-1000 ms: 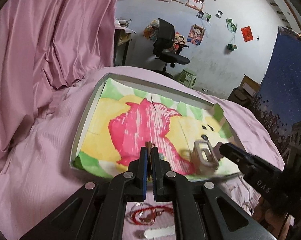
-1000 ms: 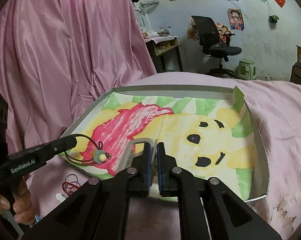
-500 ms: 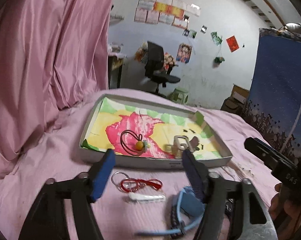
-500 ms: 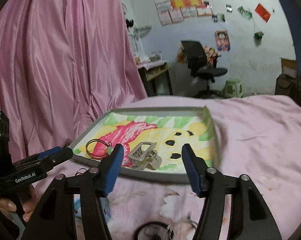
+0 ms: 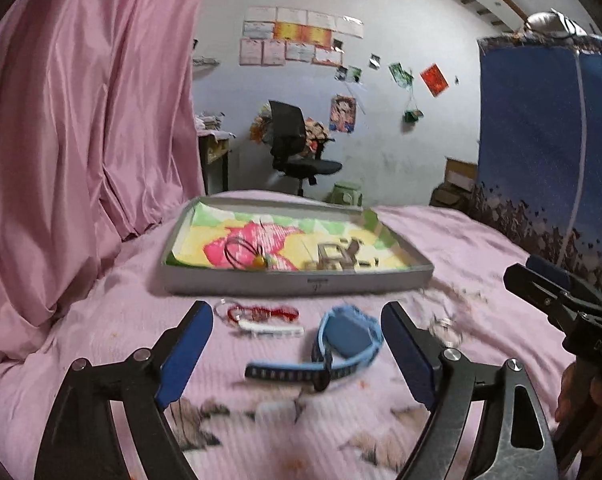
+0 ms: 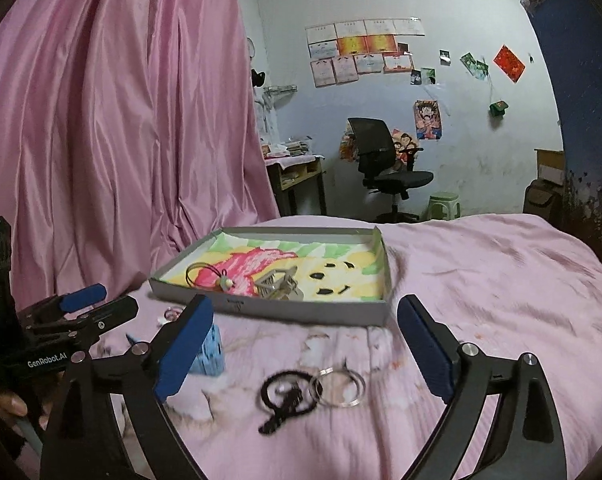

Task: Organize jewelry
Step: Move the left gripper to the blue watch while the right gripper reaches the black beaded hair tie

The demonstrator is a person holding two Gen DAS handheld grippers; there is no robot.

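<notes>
claws (image 5: 297, 354) (image 6: 305, 352) gape wide, near tray (image 6: 301, 312) front wall.

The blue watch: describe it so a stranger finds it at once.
On the pink bedspread, look in front of the shallow grey tray. The light-blue square-faced watch lies there, right of a red cord and white clip; only it has a dark strap.

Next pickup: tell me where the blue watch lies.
Left wrist view: the blue watch lies on the pink bedspread before the tray, right of the red string bracelet.
</notes>
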